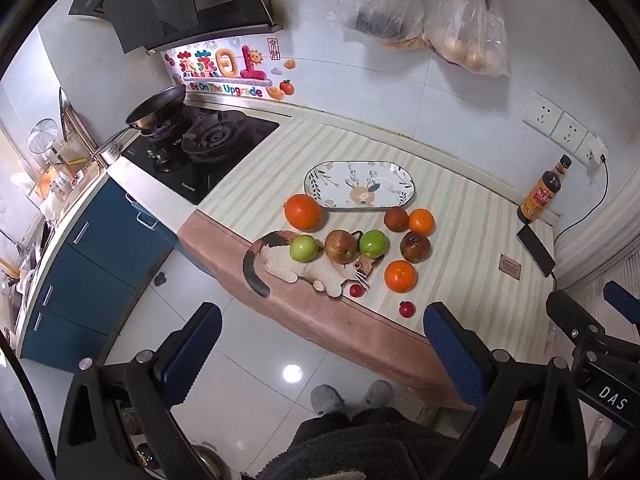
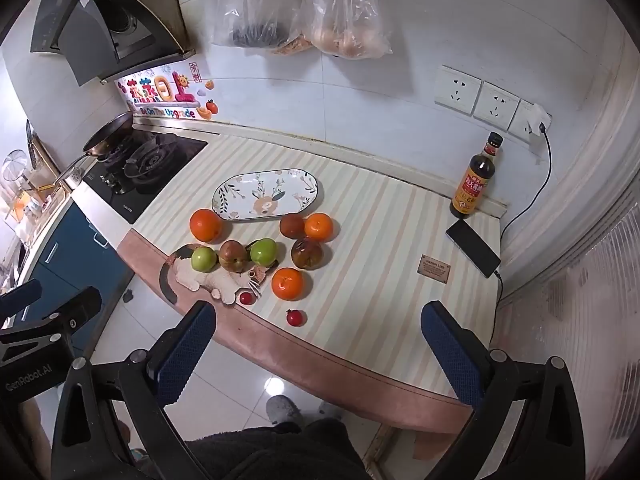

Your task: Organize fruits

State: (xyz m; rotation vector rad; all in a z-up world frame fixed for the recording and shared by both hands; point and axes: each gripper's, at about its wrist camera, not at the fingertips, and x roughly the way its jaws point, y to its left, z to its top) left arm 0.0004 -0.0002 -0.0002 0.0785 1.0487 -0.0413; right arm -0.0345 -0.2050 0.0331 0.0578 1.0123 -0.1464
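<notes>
Both our claws, left gripper (image 1: 322,344) and right gripper (image 2: 318,344), are spread wide and empty. The small red fruit (image 2: 296,317) at lower centre may roll off the counter edge (image 2: 320,354) if we nudge it.

On my counter I count three oranges: one (image 2: 205,225) at nine o'clock of the plate (image 2: 304,192), one (image 2: 319,227) at five o'clock of it, one (image 2: 287,283) nearest me. Two green apples (image 2: 203,259) (image 2: 263,251) flank one reddish apple (image 2: 231,255). Two dark brownish fruits (image 2: 292,225) (image 2: 307,253). Two small red fruits (image 2: 247,298) (image 2: 295,317). One plate, one bottle (image 2: 476,178), one phone (image 2: 473,247), two hanging bags (image 2: 256,16) (image 2: 344,20), three sockets (image 2: 457,90).
</notes>
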